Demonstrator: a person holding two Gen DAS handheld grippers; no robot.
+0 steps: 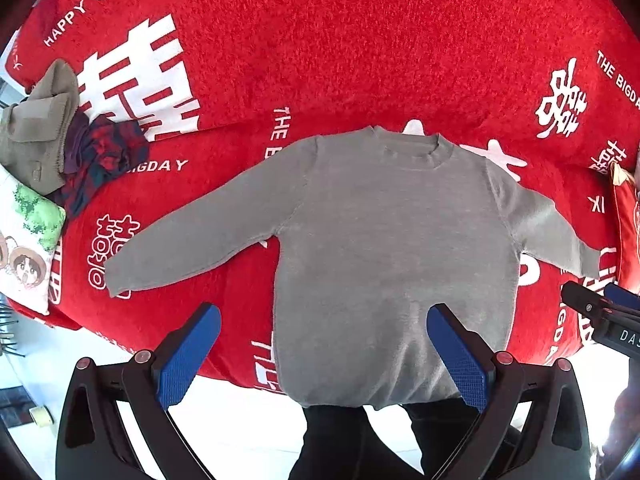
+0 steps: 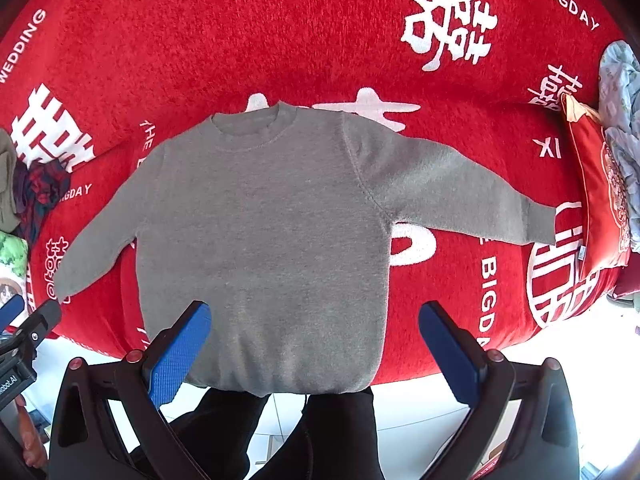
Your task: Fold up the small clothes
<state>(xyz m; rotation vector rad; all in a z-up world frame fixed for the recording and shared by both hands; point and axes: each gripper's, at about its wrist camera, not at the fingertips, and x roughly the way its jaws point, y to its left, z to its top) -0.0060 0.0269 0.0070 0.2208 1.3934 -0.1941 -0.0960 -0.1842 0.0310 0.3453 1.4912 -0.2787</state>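
Note:
A small grey sweater [image 1: 392,248] [image 2: 272,232] lies flat and face up on a red blanket [image 1: 320,60] [image 2: 240,40], both sleeves spread out, its hem hanging over the near edge. My left gripper [image 1: 324,320] hovers open above the sweater's lower left part, blue pads [image 1: 188,356] wide apart. My right gripper [image 2: 316,316] hovers open above the lower right part of the hem with nothing between its fingers. Each gripper also shows at the edge of the other's view: right gripper [image 1: 600,308], left gripper [image 2: 28,320].
A pile of clothes, olive [image 1: 36,132] and dark plaid [image 1: 100,156], lies at the blanket's left. A cartoon-print cushion [image 1: 24,240] sits below it. A red cushion [image 2: 600,192] and pale cloth [image 2: 620,100] stand at the right. A person's dark trousers [image 2: 280,436] show over the white floor.

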